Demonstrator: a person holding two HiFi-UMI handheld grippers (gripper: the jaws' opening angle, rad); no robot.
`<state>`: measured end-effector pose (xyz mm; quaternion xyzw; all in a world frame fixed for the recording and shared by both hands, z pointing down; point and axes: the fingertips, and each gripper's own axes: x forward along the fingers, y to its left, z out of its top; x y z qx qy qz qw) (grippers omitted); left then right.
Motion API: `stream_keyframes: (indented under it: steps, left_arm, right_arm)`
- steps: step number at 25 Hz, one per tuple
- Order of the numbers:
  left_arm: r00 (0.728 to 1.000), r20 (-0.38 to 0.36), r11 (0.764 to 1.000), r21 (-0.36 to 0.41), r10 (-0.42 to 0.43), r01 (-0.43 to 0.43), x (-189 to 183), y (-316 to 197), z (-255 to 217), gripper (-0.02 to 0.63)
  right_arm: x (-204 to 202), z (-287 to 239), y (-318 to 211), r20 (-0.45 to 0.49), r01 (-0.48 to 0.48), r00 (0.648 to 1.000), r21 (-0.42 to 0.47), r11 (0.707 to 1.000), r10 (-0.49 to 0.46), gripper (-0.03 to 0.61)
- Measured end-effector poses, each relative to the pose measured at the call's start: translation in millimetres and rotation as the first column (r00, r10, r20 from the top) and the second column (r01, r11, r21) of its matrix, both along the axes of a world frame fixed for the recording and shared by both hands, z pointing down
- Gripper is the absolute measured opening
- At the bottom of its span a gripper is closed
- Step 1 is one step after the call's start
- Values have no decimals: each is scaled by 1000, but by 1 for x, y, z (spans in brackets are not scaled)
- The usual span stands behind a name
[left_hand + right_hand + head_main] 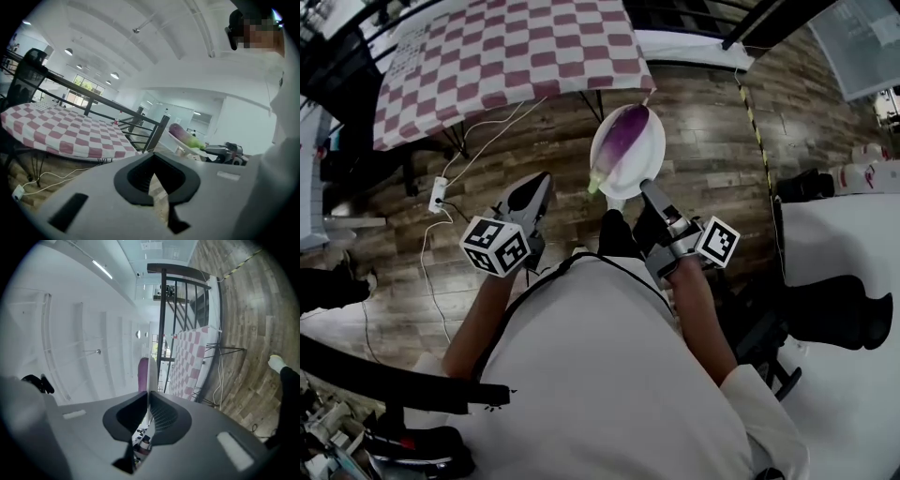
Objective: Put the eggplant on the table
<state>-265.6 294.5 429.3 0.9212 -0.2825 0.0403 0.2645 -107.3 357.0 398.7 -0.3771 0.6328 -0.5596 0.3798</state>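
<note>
Eggplant (622, 133) lies on a white plate (649, 159), and the plate is up in the air, above the wood floor (712, 122). The right gripper (649, 187) is clamped on the rim of the plate and holds it out in front of the person. The left gripper (539, 183) is squeezed closed with nothing in it, and it hangs a bit to the side of the plate. I think this is the carrying step: the eggplant is not on the table (506, 56) yet. The table is ahead, near but apart from the plate, with a pink and white checked cloth over it. Next, the plate has to go forward over the cloth and stay flat, so the purple eggplant does not roll off. Then it has to come down softly. The room is big and bright, with white walls, a dark railing (98, 101) behind the table, and a white cord (478, 145) on the floor.
</note>
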Motion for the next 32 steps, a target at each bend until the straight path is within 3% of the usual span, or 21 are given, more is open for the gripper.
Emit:
stream_keyframes:
  steps: [10,21,32]
  left_arm:
    - [998,-20,998,13,68,-68,82,-48,-11,0]
    - [1000,7,1000,15,27,-27,131,-113,-12,0]
    - [997,31,997,22,-73,73,166,-176,-24,0]
  right_arm:
    - [75,16,-17,5,-80,997,-54,995,81,29]
    - [128,12,-95,3,-21,1000,-30,999,22,29]
    - [166,7,-175,17,96,995,-36,995,-95,29]
